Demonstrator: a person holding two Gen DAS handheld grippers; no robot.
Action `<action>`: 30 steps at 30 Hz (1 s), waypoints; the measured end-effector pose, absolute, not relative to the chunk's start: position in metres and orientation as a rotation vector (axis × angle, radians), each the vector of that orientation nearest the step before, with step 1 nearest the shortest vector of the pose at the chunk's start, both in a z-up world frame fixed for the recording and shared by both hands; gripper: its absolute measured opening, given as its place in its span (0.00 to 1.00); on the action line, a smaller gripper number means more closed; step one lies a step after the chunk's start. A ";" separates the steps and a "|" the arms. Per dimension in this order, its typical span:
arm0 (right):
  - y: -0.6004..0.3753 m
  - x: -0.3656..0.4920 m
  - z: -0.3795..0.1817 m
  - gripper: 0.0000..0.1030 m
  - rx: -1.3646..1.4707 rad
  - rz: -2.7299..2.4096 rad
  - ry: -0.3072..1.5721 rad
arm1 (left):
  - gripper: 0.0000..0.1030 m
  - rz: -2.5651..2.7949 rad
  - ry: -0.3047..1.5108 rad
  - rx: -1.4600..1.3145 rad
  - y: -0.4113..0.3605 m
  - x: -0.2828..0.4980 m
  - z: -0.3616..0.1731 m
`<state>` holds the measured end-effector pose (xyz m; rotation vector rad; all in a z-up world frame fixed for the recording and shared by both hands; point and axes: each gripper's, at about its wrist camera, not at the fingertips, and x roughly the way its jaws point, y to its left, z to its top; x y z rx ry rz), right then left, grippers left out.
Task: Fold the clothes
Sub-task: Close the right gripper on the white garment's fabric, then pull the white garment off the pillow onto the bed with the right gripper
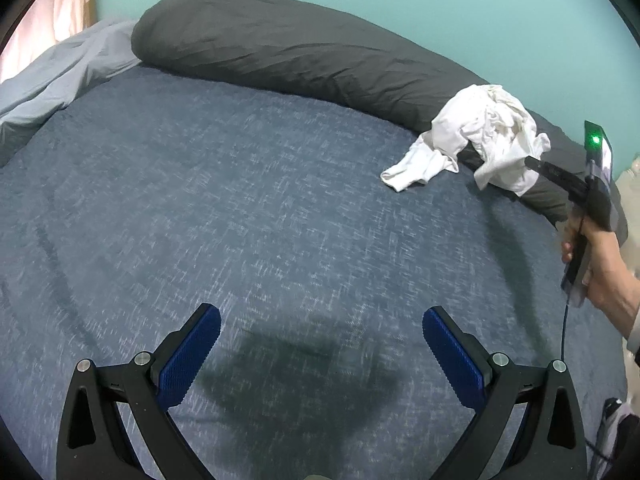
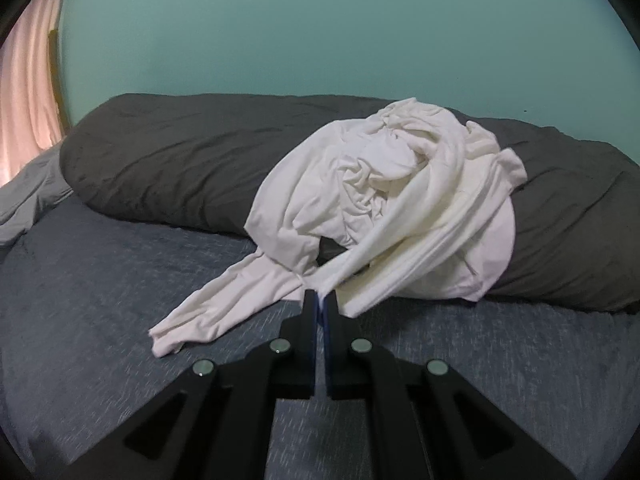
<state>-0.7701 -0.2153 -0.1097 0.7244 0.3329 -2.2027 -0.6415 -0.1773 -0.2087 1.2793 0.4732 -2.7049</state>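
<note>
On the blue speckled bedspread (image 1: 224,184), toward one o'clock in the left wrist view, a crumpled white garment (image 1: 476,136) is lying half on the bedding and half draped over a long dark grey pillow (image 1: 280,48) that is running along the far edge against a teal wall (image 1: 440,8). One loose sleeve of the garment is trailing down toward seven o'clock from the heap and resting flat on the bedspread. At three o'clock in the same view, the right gripper (image 1: 534,161) is reaching in from the edge, held in a person's hand (image 1: 600,264), its tip buried in the white cloth and a small green light glowing on its body. The right wrist view is showing the heap (image 2: 400,196) filling the centre, with the right gripper (image 2: 322,300) clenched tight on a stretched fold of the fabric, which is pulling taut up toward one o'clock. The left gripper (image 1: 320,340) is hanging over bare bedspread at six o'clock with its blue pads (image 1: 192,356) spread wide and gripping nothing, well apart from the garment, and casting a dark shadow on the bedding just ahead. A pale grey sheet (image 1: 60,76) is bunching at ten o'clock, beside a pinkish curtain (image 2: 24,100)
</note>
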 end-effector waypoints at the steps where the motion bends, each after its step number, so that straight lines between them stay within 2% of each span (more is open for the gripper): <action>1: -0.207 -0.765 -0.106 0.02 0.722 -2.199 0.312 | 1.00 -2.710 0.473 1.277 -0.175 -0.638 -0.206; 22: -0.048 -0.597 -0.006 0.02 0.551 -2.051 0.065 | 1.00 -2.847 0.407 1.176 -0.123 -0.516 -0.143; 30: 0.011 -0.524 -0.001 0.02 0.568 -1.971 0.026 | 1.00 -2.856 0.418 1.170 -0.120 -0.479 -0.139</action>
